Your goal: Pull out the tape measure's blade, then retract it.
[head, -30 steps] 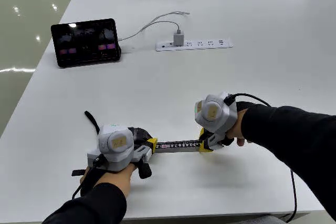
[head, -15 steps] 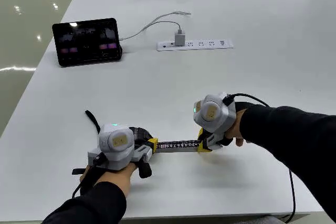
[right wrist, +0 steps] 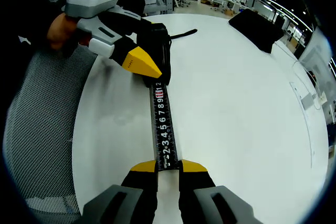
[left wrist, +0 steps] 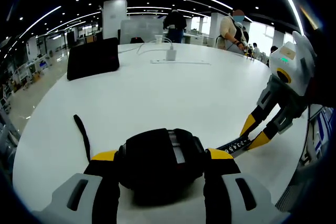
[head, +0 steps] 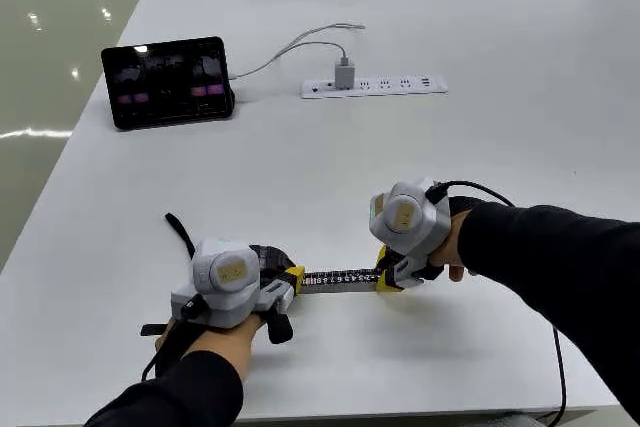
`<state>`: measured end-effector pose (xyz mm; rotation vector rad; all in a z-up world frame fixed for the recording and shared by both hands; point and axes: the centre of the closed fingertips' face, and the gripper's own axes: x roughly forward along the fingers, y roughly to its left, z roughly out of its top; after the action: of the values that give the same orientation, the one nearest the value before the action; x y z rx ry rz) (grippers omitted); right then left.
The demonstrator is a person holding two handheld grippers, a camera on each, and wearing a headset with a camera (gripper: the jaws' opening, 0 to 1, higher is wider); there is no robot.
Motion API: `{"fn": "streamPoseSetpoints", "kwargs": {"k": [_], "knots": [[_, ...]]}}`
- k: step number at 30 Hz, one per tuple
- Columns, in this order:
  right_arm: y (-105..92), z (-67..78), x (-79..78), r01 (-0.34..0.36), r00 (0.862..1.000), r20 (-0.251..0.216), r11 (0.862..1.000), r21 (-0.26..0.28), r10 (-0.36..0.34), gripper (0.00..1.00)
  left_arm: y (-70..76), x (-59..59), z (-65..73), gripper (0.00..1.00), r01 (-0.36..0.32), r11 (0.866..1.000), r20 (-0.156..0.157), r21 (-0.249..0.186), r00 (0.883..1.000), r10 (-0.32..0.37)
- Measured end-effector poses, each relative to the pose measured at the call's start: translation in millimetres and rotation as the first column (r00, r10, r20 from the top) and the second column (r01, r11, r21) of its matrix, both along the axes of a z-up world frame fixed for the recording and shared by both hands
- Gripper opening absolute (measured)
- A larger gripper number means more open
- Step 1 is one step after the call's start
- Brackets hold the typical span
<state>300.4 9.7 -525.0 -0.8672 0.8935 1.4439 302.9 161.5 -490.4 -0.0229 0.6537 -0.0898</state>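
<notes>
Tape measure (right wrist: 161, 43) was clamped by the left gripper (left wrist: 163, 156), its barely drawn blade (right wrist: 162, 124) pinched by the right gripper (right wrist: 168, 166); further pulling was judged due.

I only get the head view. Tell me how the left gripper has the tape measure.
Observer: In the left gripper view, the left gripper has its jaws shut on the black tape measure case, one on each side.
Operator: Now the right one.
Observer: The right gripper pinches the tip of the blade between its jaws.
Operator: Read me the blade.
Observer: Printed digits climb from 2 by the jaws to 12 by the case.
</notes>
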Motion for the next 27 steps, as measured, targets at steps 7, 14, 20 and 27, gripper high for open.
{"fn": "streamPoseSetpoints", "kwargs": {"k": [7,14,20,27], "knots": [[3.3,-0.4,-0.4,0.003,1.000,0.000,1.000,0.001,-0.003,0.11,-0.8,0.0,-0.2,0.60,0.013,1.000,-0.006,0.000,1.000,-0.013],[7.0,-0.8,-0.3,0.001,1.000,0.000,1.000,0.004,-0.001,0.11,-0.9,0.3,0.2,0.59,0.012,1.000,-0.004,0.002,1.000,-0.012],[10.5,-1.5,-0.3,-0.006,1.000,0.000,1.000,0.010,0.006,0.11,-0.9,0.1,0.2,0.59,0.012,1.000,-0.005,0.001,1.000,-0.012],[14.7,-1.3,-1.0,-0.003,1.000,-0.004,1.000,0.024,0.003,0.11,-0.6,0.3,-0.4,0.59,0.013,1.000,-0.008,-0.002,1.000,-0.013]]}}
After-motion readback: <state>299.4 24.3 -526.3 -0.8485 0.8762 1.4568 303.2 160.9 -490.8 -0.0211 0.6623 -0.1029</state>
